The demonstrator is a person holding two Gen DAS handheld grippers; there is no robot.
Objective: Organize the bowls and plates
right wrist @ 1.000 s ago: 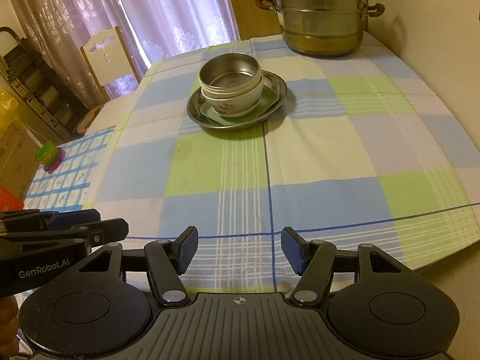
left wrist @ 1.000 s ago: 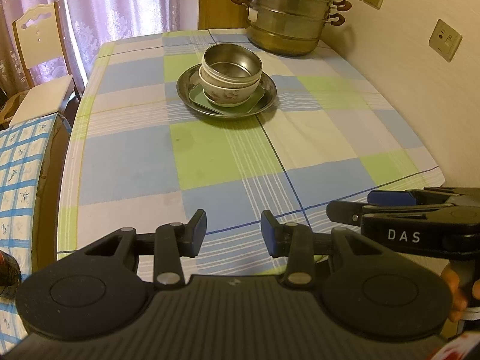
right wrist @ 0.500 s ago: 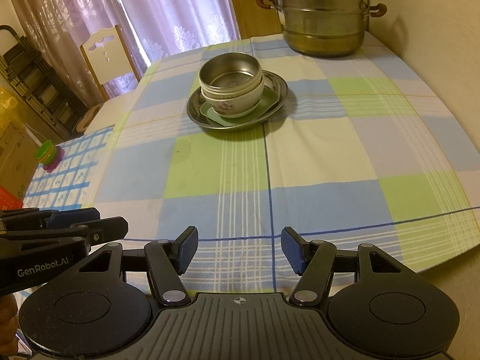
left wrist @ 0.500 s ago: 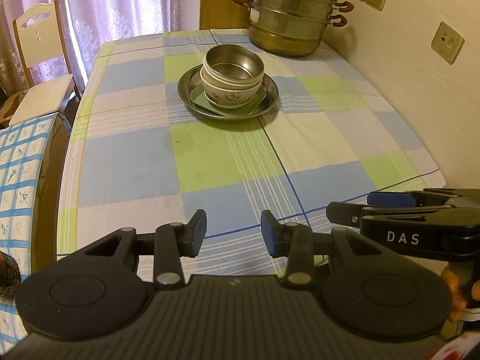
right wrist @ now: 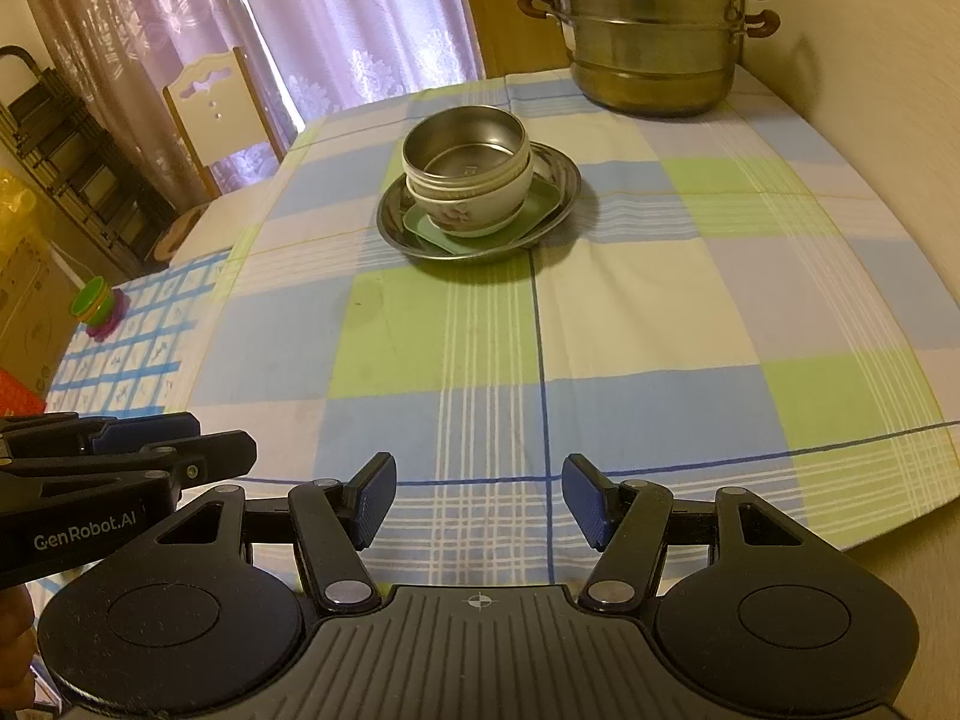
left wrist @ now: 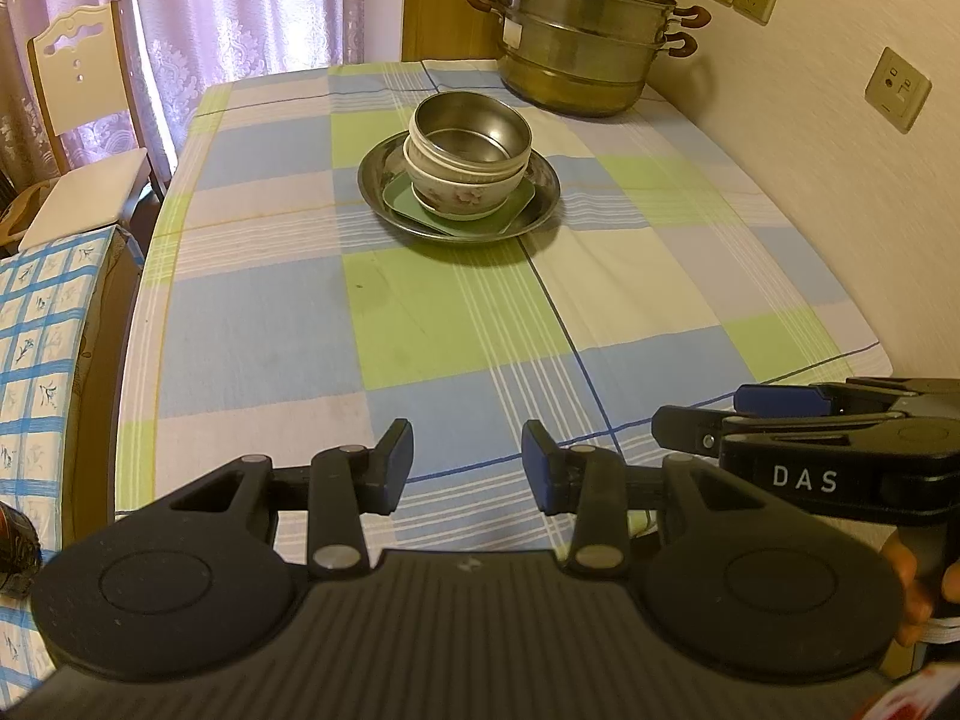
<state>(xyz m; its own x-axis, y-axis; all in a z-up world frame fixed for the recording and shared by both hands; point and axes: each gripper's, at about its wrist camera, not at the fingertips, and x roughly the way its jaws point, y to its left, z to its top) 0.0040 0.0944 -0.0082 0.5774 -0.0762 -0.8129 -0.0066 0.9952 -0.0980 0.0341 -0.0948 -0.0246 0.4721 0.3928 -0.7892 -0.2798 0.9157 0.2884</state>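
Both grippers hovered at the near edge of the checked tablecloth (left wrist: 420, 312), the left gripper (left wrist: 467, 459) and right gripper (right wrist: 479, 495) each with jaws apart and empty. Well beyond them stood the stack: a steel bowl (left wrist: 474, 129) nested in a floral bowl (left wrist: 462, 195), on a green tray (left wrist: 402, 201), in a steel plate (left wrist: 543, 180). The work appeared either finished or not begun; any next move would call for reaching forward to the stack.

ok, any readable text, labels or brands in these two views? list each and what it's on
"DAS": white letters on the side of the right gripper, seen from the left wrist view.
"GenRobot.AI": white letters on the side of the left gripper, seen from the right wrist view.
Small stamp inside the metal bowl: too small to read.
Pale label on the steamer pot: blurred, unreadable.
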